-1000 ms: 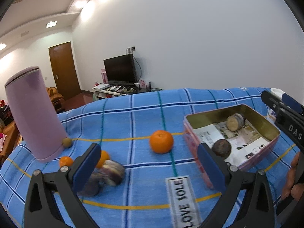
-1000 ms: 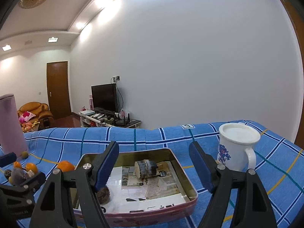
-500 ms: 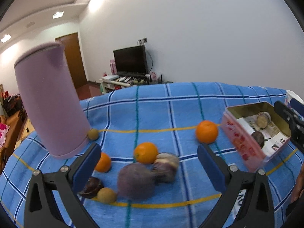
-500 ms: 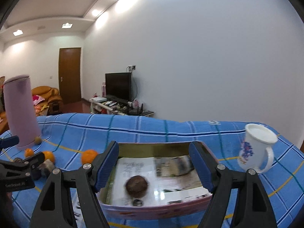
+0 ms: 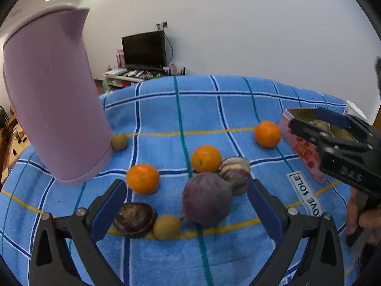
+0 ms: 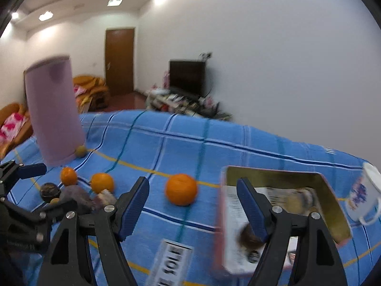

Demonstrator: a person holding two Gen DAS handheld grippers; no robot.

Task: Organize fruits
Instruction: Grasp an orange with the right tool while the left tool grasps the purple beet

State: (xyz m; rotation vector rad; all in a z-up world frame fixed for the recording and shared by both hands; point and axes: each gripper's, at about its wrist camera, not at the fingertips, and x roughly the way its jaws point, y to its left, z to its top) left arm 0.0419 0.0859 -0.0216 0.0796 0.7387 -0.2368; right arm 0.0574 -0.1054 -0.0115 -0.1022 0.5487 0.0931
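Observation:
A cluster of fruit lies on the blue checked cloth just ahead of my left gripper (image 5: 188, 197), which is open and holds nothing. The cluster has a large purple fruit (image 5: 206, 197), a striped purple fruit (image 5: 235, 174), a dark brown fruit (image 5: 134, 219), a small yellow-brown fruit (image 5: 166, 227) and two oranges (image 5: 142, 178) (image 5: 206, 158). A third orange (image 6: 181, 189) sits alone beyond my right gripper (image 6: 191, 190), which is open and empty. The open tin (image 6: 273, 174) to its right holds two fruits on printed paper.
A tall pink kettle (image 5: 54, 100) stands at the left with a small yellow-brown fruit (image 5: 119, 141) at its base. A white mug with blue flowers (image 6: 364, 195) stands right of the tin. A hand shows at the lower right of the left wrist view.
Both grippers have swung left. The left one has closed in on the fruit cluster. The right one has left the tin's middle and now faces the lone orange. Both stayed open.

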